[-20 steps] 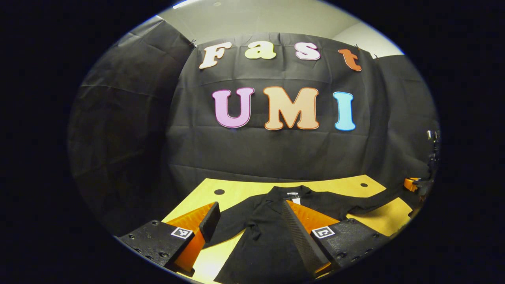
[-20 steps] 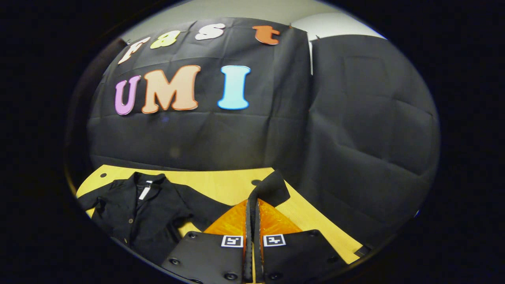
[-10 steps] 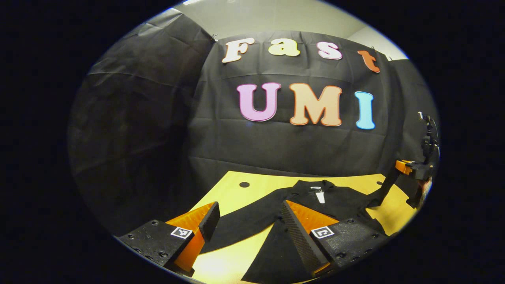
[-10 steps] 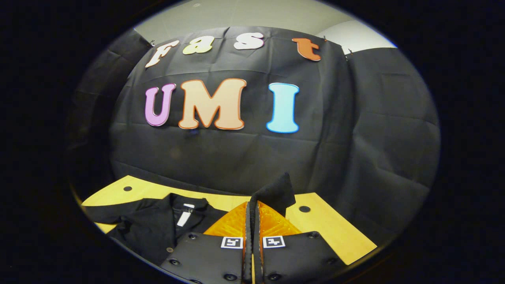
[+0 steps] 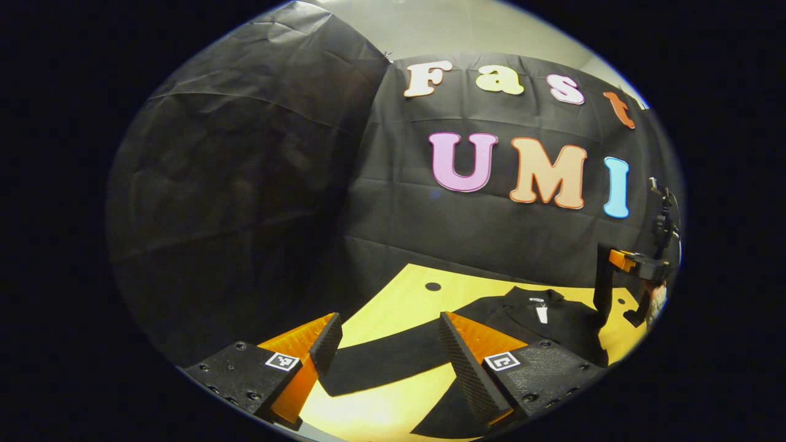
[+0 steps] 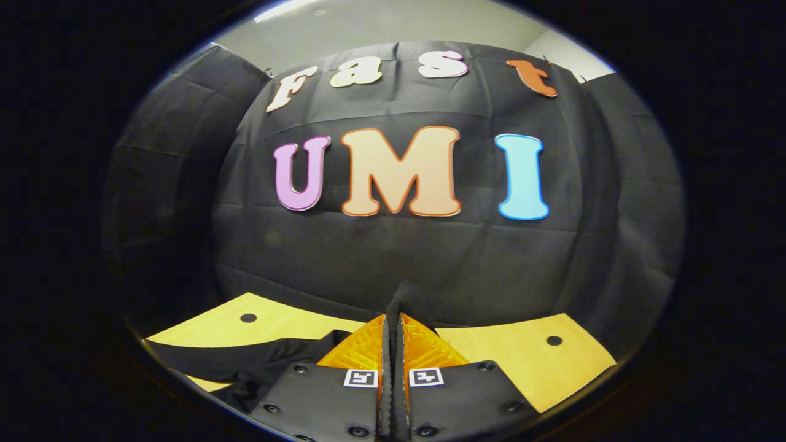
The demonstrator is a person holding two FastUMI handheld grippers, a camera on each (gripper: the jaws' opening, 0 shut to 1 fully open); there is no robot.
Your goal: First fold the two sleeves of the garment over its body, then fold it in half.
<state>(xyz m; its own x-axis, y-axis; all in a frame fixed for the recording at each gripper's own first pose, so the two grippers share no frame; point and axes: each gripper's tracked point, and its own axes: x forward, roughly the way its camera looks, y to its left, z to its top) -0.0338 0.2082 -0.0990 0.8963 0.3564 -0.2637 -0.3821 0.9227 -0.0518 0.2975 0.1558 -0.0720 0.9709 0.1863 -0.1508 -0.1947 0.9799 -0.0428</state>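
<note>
Black garment (image 5: pixel 552 319) spread on yellow table (image 5: pixel 393 301), black cloth wall (image 5: pixel 245 184) behind.
Left gripper (image 5: pixel 387 344) gaping wide over near sleeve (image 5: pixel 381 365); right gripper (image 6: pixel 392 331) pinched on far sleeve (image 6: pixel 408 298), lifted.

A plain black garment (image 5: pixel 552 319) lies on a yellow wooden table (image 5: pixel 405 294).

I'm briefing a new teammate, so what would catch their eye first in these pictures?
First, the black garment spread on the yellow table, at the right of the left gripper view, one sleeve stretching flat towards the open left claw. Next, the right claw, shut on the other sleeve's cuff and holding it off the table; the left gripper view shows it at the far right.
</note>
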